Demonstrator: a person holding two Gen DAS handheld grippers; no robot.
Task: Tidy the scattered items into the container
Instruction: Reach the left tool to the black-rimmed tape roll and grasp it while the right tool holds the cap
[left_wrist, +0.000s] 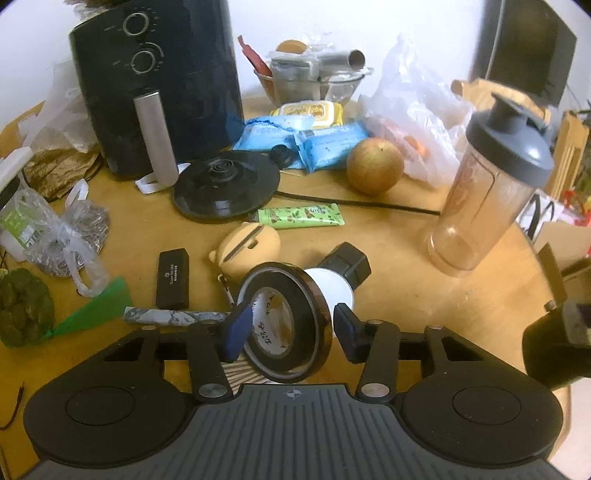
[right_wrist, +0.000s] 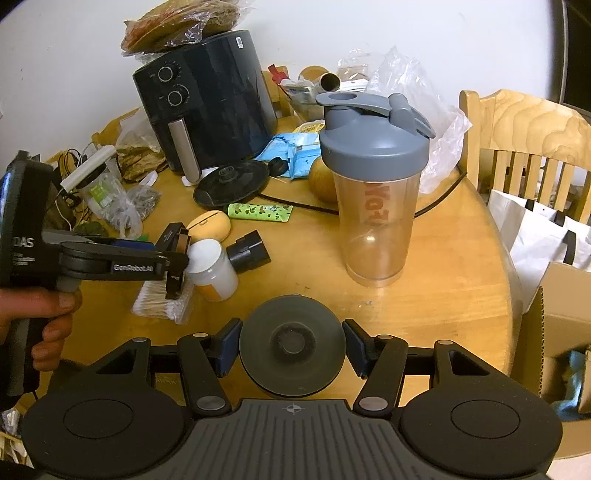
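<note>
each camera sits on its own gripper and looks forward and down at the round wooden table (left_wrist: 406, 258), from close by. both see the black air fryer (right_wrist: 207, 99) and the shaker bottle (left_wrist: 491, 184) — the right view also catches the left gripper (right_wrist: 177, 258).

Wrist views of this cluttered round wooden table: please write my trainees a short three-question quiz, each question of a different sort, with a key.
1. True or false: the clear plastic shaker bottle with the grey lid stands upright.
2. What is clamped by the right gripper? A green snack wrapper; B dark grey round disc; C yellow apple.
3. Fill in: the brown-black tape roll sits between the fingers of the ____ gripper.
Key: 1 true; 2 B; 3 left gripper.
</note>
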